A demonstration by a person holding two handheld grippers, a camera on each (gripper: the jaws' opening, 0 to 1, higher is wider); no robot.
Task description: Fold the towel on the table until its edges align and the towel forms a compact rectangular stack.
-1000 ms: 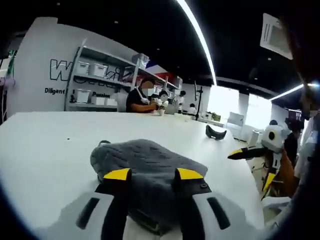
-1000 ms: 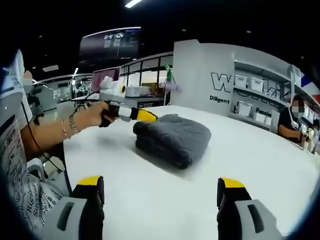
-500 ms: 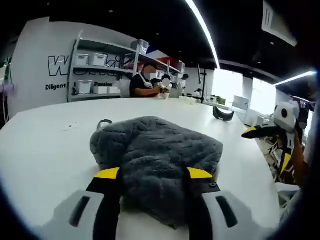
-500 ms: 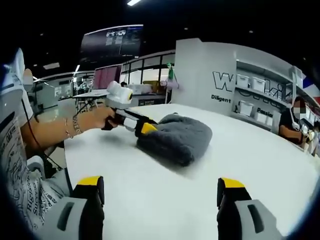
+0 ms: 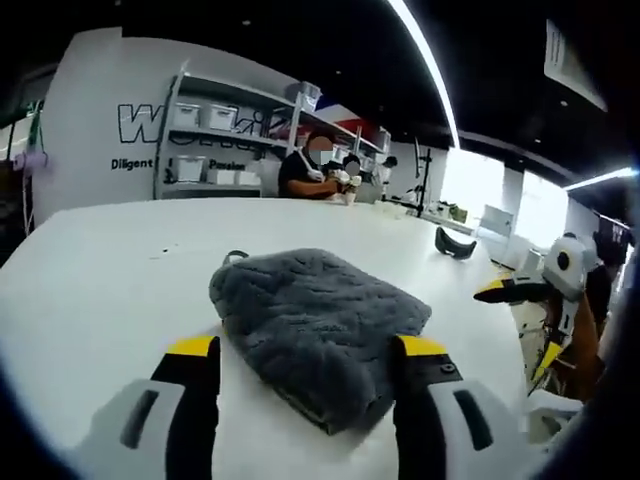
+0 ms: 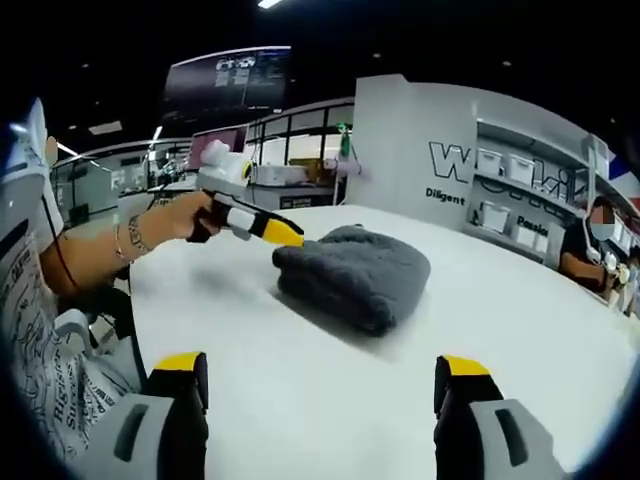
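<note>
So the grey towel (image 5: pixel 318 325) is sitting on the white counter (image 5: pixel 100 260) as a chunky folded bundle — pretty much a rectangle, though the near corner looks a bit rounded and the layers at the front edge don't quite line up. A little hang loop pokes out at the far end.

The left claw (image 5: pixel 310 350) is wide, empty, jaws straddling the towel's near end without gripping it. In the right gripper view it sits just beside the towel's edge, tip hovering above the counter. The right claw (image 6: pixel 322 372) is also spread wide, holding nothing, well back from the towel (image 6: pixel 355 277).

My guess is this is the final tidy-up stage. If you're going to square it, I'd press down flat on top with one claw and nudge the loose front layers flush with the other — don't pinch and lift, a thick plush towel like this will probably spring open.
</note>
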